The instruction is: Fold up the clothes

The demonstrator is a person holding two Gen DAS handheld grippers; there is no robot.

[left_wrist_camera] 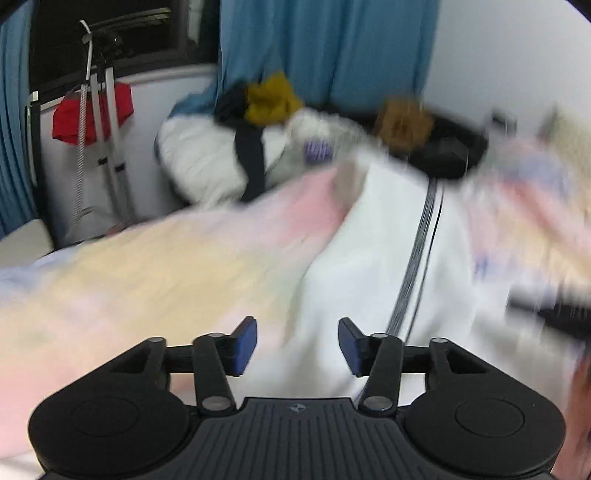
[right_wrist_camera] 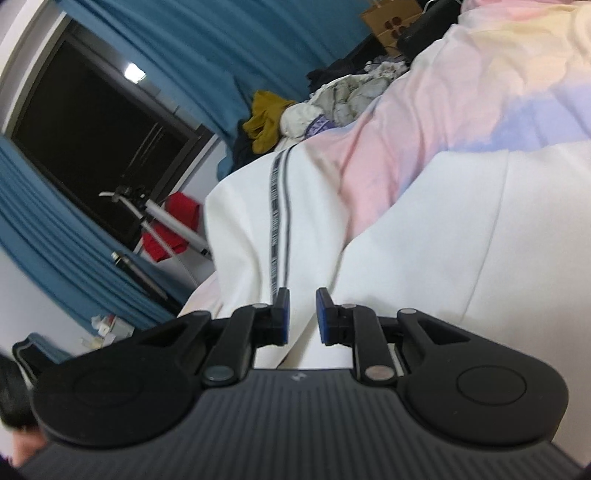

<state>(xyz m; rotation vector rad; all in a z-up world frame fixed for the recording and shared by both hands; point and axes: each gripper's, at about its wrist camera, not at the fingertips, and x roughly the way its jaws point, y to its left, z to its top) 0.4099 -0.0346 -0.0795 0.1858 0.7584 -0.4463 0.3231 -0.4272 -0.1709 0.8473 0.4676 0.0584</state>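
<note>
A white garment with a dark stripe [left_wrist_camera: 391, 254] lies spread on a pastel pink and yellow bed cover [left_wrist_camera: 166, 266]. My left gripper [left_wrist_camera: 297, 345] is open and empty, just above the garment's near edge. In the right wrist view the same white garment [right_wrist_camera: 424, 236] fills the middle, its stripe [right_wrist_camera: 277, 221] running toward me. My right gripper [right_wrist_camera: 303, 314] hovers low over the fabric with its jaws partly apart; nothing is held between them. The left wrist view is blurred.
A pile of unfolded clothes, mustard [left_wrist_camera: 271, 98] and white [left_wrist_camera: 207, 155], sits at the bed's far end. A tripod with red cloth [left_wrist_camera: 94, 110] stands by the window. Blue curtains [right_wrist_camera: 207, 48] hang behind. A brown paper bag [right_wrist_camera: 393, 18] stands at the far right.
</note>
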